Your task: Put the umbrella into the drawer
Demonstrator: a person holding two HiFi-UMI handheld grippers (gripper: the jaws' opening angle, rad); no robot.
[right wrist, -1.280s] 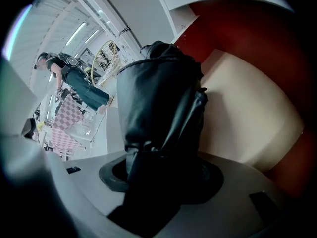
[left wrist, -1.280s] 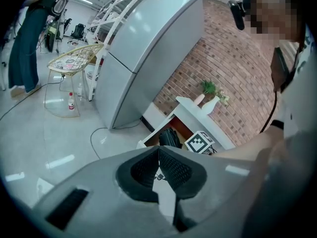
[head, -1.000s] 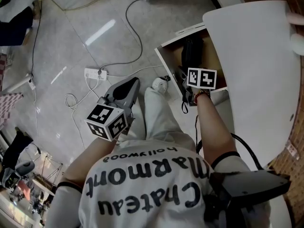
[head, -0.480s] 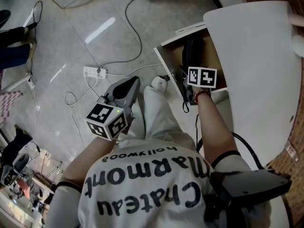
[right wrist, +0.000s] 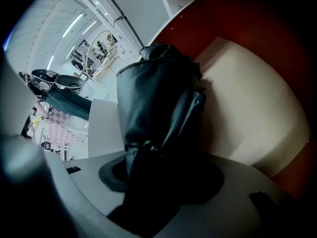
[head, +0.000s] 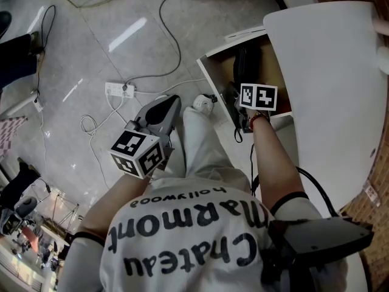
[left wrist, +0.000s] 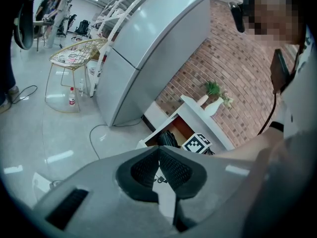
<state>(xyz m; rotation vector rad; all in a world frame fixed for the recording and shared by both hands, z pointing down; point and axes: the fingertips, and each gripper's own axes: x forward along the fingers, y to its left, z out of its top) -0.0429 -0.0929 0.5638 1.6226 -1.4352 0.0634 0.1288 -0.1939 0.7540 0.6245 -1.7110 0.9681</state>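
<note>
One umbrella [right wrist: 153,98] pinched in right claw [right wrist: 158,170], inside drawer [right wrist: 247,108] | left claw [left wrist: 159,151] pressed together

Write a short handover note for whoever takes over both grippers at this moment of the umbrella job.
Left gripper: jaws together with nothing between them, hanging above the floor beside the person's leg.
Right gripper: shut on the black folded umbrella, reaching into the open drawer.
Done: the drawer is open and the umbrella's body is inside it, over the pale bottom. I cannot tell whether it rests there.
Left: lower it if needed, open the right jaws, then pull the gripper out.
</note>
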